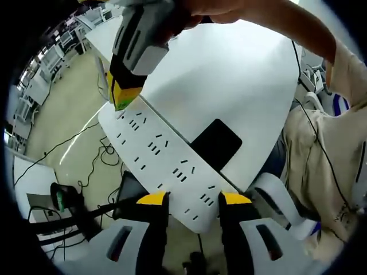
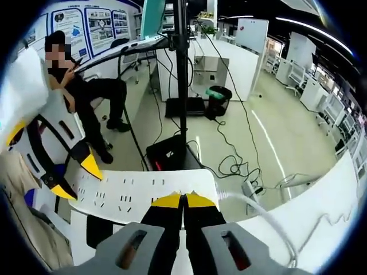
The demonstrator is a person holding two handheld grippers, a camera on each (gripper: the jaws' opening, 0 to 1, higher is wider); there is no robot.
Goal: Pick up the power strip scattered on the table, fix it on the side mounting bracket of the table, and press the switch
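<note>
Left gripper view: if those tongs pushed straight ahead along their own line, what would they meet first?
The long white plastic power strip, already between the left tongs; beyond it, probably the white table top, though depth is unclear.

Smooth white plastic power strip (matt); matt table

The left gripper is holding its jaws apart, one yellow tip on each side of the power strip's near end. The right gripper is pinching its jaws together on the strip's other end, a bare forearm reaching behind it.
</note>
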